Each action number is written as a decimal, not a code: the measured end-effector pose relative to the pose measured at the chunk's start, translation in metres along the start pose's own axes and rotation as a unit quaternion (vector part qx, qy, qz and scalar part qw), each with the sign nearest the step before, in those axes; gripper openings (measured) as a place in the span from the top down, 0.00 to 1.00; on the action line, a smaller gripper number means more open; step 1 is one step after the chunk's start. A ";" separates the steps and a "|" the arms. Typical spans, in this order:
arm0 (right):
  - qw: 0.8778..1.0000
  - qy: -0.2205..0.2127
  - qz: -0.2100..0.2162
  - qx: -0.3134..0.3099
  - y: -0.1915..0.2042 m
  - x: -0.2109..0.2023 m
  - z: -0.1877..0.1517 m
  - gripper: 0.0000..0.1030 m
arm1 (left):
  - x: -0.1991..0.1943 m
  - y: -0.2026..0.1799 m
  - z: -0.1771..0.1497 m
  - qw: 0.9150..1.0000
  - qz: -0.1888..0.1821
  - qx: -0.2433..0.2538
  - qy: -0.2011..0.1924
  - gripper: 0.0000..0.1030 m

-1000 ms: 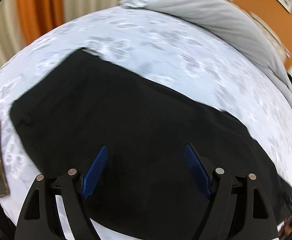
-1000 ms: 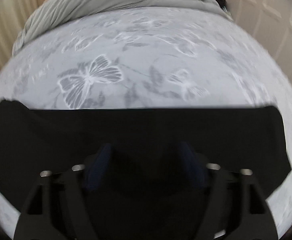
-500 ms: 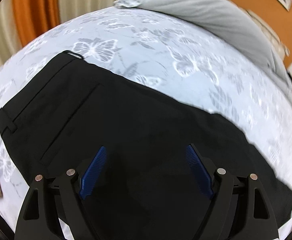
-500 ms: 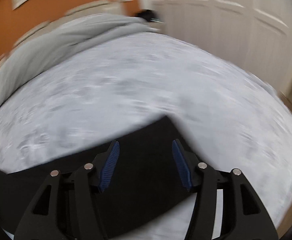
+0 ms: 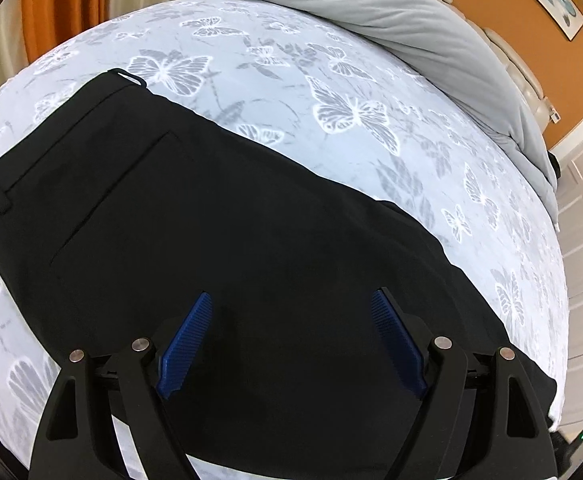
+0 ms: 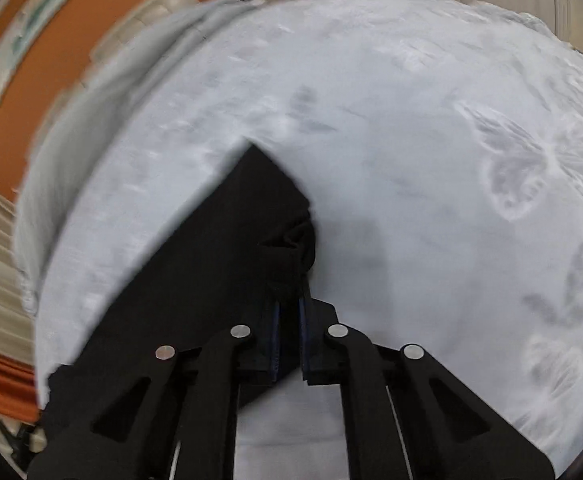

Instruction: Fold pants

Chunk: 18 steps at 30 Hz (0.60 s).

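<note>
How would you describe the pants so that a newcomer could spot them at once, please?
Start at the bed, covered by a pale blue butterfly-print sheet, with a grey duvet bunched along its headboard end. The black pants lie flat across the near part: the only dark thing there, with a waistband, belt loops and a welt pocket.

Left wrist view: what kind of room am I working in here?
Most likely a bedroom. The black pants lie on a bed with a butterfly-print sheet, a grey duvet is bunched along a padded headboard, and an orange curtain hangs behind.
</note>
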State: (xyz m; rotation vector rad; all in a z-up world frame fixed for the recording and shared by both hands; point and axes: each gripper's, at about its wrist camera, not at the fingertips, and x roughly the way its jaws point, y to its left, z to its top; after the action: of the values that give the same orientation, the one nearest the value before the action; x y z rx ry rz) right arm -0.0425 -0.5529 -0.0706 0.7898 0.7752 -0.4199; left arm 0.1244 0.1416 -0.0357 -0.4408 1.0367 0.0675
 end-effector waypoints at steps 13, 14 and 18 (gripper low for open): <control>0.885 0.099 0.257 -0.376 0.342 -0.018 -0.204 0.94 | -0.025 0.086 0.028 0.996 0.003 -0.082 -0.023 0.23; 0.874 0.125 0.250 -0.398 0.355 -0.003 -0.232 0.94 | -0.027 0.096 0.030 0.996 0.006 -0.083 -0.025 0.23; 0.864 0.177 0.221 -0.416 0.370 0.036 -0.279 0.94 | -0.036 0.135 0.039 0.994 0.008 -0.106 -0.030 0.23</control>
State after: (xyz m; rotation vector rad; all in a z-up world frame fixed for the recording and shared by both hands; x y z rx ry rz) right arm 0.0751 -0.1037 -0.0499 0.1932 0.9742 0.4844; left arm 0.1029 0.2848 -0.0314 -0.6198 0.9774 0.2061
